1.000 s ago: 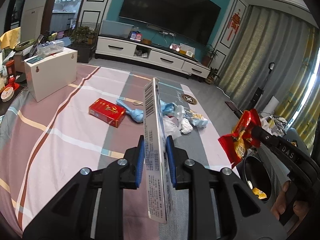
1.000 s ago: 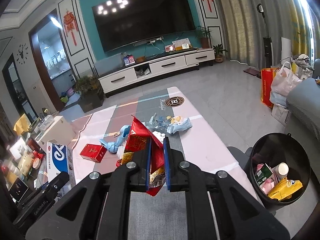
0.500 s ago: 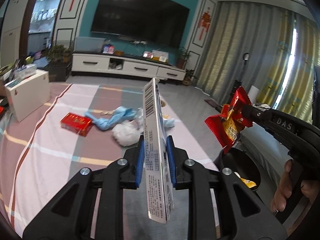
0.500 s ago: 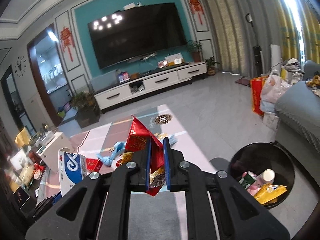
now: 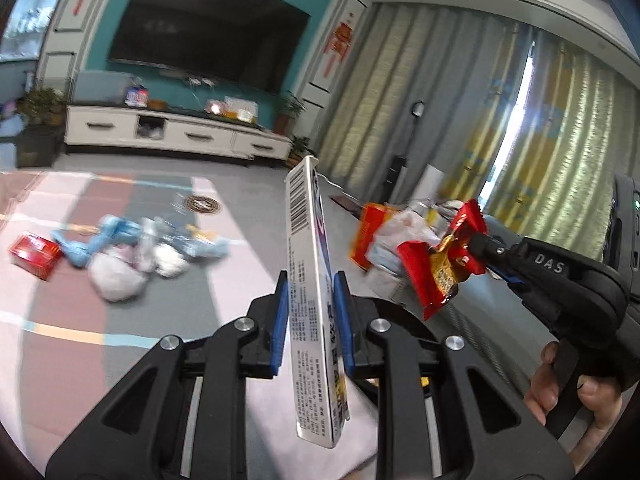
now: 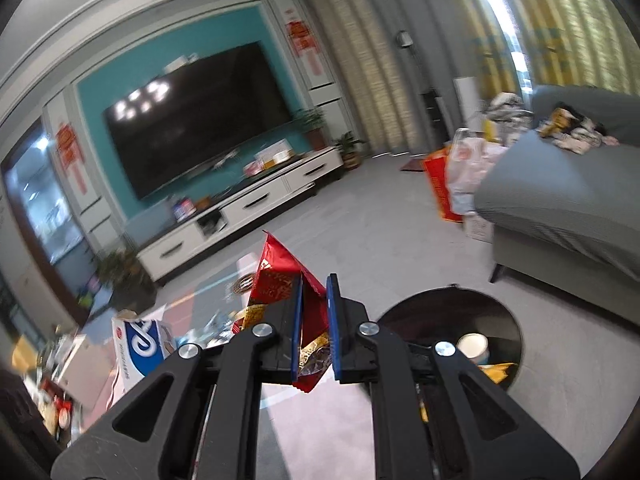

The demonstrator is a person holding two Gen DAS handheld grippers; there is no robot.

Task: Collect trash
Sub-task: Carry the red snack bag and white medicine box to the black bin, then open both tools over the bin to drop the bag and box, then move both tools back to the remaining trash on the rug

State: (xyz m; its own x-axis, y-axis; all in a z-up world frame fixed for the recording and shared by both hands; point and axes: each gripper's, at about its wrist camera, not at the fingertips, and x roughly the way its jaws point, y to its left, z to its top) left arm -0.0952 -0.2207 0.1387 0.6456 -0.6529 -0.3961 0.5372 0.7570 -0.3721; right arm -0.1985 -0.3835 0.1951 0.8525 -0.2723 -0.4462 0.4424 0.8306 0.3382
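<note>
My left gripper (image 5: pixel 310 292) is shut on a flat white box (image 5: pixel 310 240) with a barcode, held upright on its edge above the striped table. The box also shows in the right wrist view (image 6: pixel 140 344). My right gripper (image 6: pixel 314 300) is shut on a red and gold snack wrapper (image 6: pixel 280 276), also seen in the left wrist view (image 5: pixel 436 256). It is held near the black trash bin (image 6: pixel 452 312) on the floor, which holds a white cup and yellow packaging. More trash lies on the table: a red box (image 5: pixel 34 254), blue and white wrappers (image 5: pixel 132 248).
A grey sofa (image 6: pixel 568 200) stands to the right of the bin. Bags (image 6: pixel 456 184) sit on the floor beside it. A TV cabinet (image 6: pixel 248 208) and TV are along the far wall. The table's striped cloth (image 5: pixel 120 320) ends near the bin.
Both grippers have swung to the right and up, toward the bin side, with the box and the wrapper still held. The bin now lies closer under the right gripper.
</note>
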